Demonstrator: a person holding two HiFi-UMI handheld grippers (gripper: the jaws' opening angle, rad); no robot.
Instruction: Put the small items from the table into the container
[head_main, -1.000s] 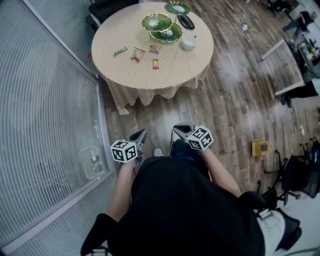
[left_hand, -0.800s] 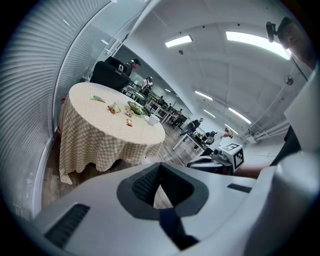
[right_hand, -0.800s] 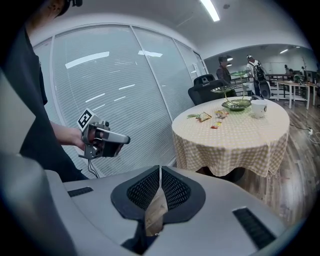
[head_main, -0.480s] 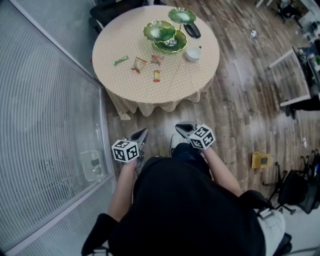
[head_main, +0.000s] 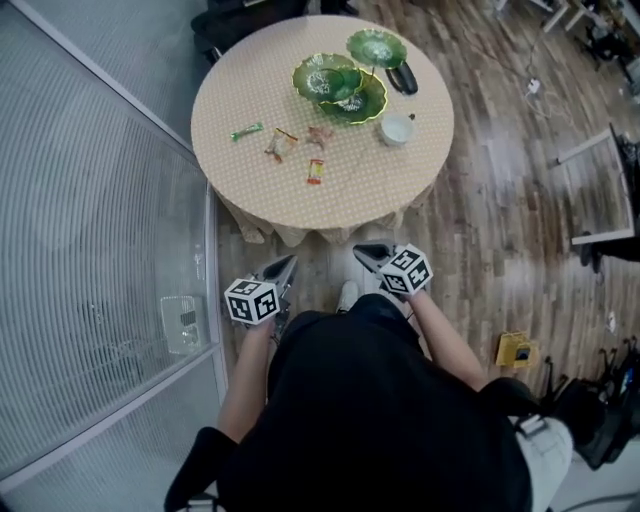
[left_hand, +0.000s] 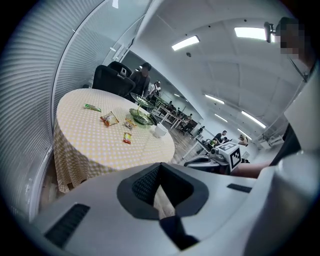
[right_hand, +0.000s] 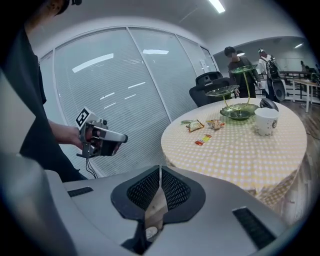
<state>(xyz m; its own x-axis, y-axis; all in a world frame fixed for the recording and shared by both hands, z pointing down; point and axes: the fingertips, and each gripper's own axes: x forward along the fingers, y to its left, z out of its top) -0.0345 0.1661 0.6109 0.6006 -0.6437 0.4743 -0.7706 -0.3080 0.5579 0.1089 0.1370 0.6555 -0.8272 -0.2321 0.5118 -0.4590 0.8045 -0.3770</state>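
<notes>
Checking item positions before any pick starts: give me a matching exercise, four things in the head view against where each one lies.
Things:
1. green wrapper
2. white cup
3. red packet
4. yellow object

Places:
A. on the wood floor
B. closest to the near edge of the table
C. beside the green dish stand, on its right
D. toward the table's left edge

Pairs: 1-D, 2-C, 3-B, 4-A.

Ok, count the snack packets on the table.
4: green packet farthest left, orange-white packet beside it, pinkish packet by the green dish, red packet nearest the person. More could lie hidden in that dish.
</notes>
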